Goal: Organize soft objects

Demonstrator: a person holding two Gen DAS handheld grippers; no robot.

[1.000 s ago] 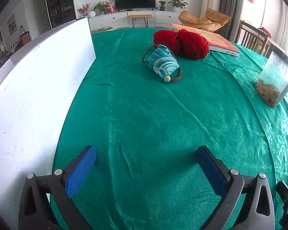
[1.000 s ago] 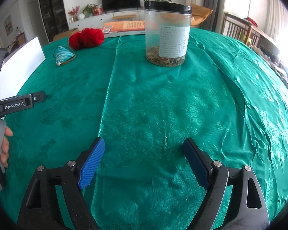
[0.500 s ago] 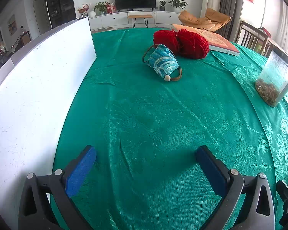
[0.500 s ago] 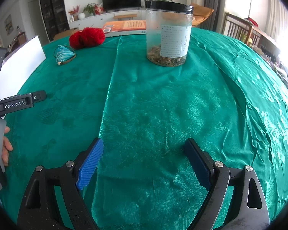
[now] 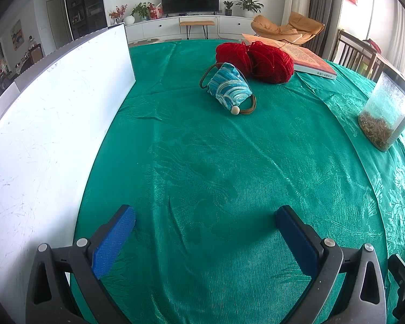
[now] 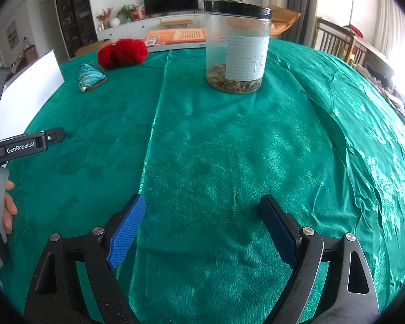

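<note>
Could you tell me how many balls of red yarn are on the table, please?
2: the left ball sits right behind the blue pouch, and the right ball presses against it, beside the book.

On the tablecloth [image 5: 202,162], the drawstring pouch [image 5: 227,89] lies just before the two yarn balls [image 5: 256,57], touching them. The open book [image 5: 307,59] lies behind and right of the yarn. The lidded jar [image 6: 237,48] stands well right of the pouch. An upright board [image 5: 54,124] runs along the left edge.
</note>
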